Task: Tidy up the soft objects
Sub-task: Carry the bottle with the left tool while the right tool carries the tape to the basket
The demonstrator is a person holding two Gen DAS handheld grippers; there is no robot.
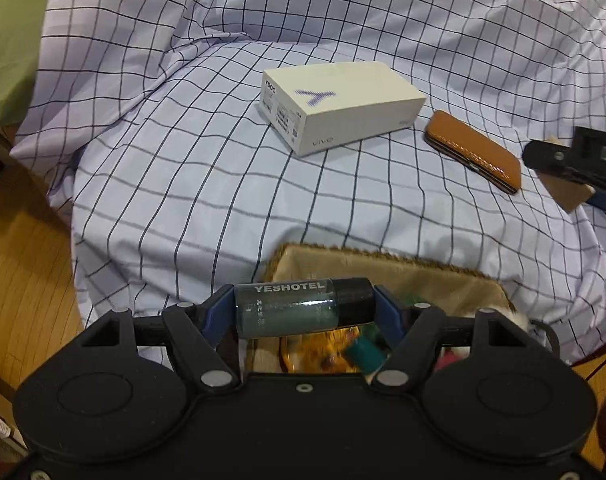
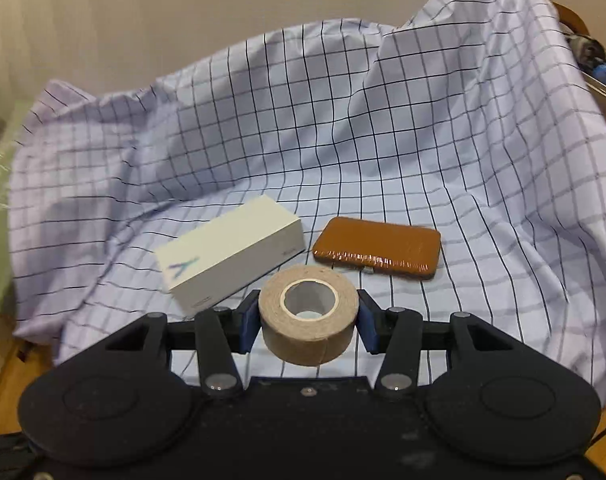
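Note:
My left gripper (image 1: 301, 312) is shut on a small dark green bottle (image 1: 287, 310) with a black cap, held sideways just above a woven basket (image 1: 403, 270) that holds several small colourful items. My right gripper (image 2: 307, 320) is shut on a beige tape roll (image 2: 309, 314), held above the checked cloth (image 2: 343, 152). The right gripper also shows at the right edge of the left wrist view (image 1: 575, 160), with the tape (image 1: 569, 194) in it.
A white phone box (image 1: 339, 108) (image 2: 231, 252) and a brown leather case (image 1: 473, 150) (image 2: 377, 246) lie on the checked cloth (image 1: 183, 180). Wooden floor (image 1: 19, 272) lies to the left. A green cloth (image 1: 7, 40) is at far left.

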